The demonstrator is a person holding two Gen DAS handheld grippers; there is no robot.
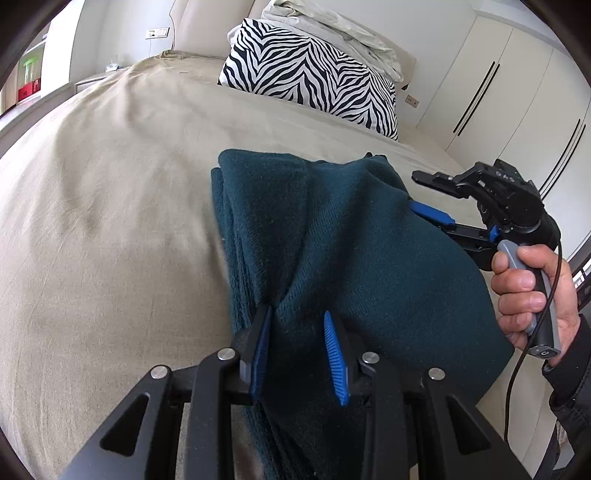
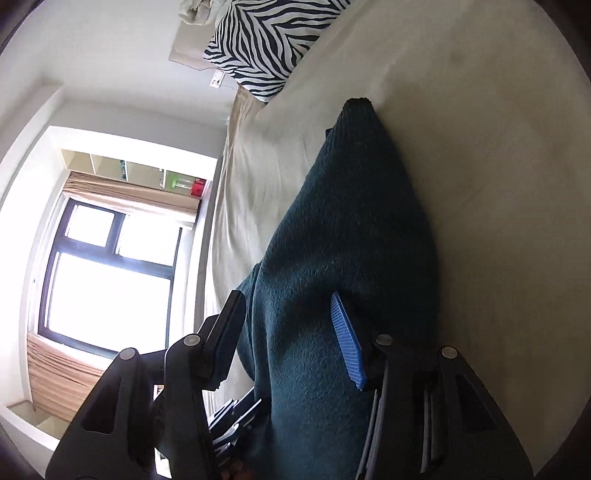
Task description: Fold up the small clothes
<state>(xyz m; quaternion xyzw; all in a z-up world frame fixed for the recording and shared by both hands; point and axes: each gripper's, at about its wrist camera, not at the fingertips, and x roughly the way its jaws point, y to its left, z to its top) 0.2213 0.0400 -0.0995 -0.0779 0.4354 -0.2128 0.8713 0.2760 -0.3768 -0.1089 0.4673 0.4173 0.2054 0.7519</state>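
A dark teal knit garment [image 1: 332, 236] lies bunched in folds on the beige bed. My left gripper [image 1: 297, 321] is shut on the garment's near edge, fabric pinched between its blue pads. My right gripper [image 1: 424, 195] reaches in from the right, its fingers around the garment's far side. In the right wrist view the garment [image 2: 351, 240] fills the gap between the right gripper's fingers [image 2: 288, 314], which stand wide with thick fabric between them; the view is rolled sideways.
The beige bedsheet [image 1: 110, 221] spreads wide to the left. A zebra-print pillow [image 1: 314, 74] and a crumpled white duvet [image 1: 340, 33] lie at the head. White wardrobe doors [image 1: 498, 92] stand at the right. A window [image 2: 107, 266] is beyond the bed.
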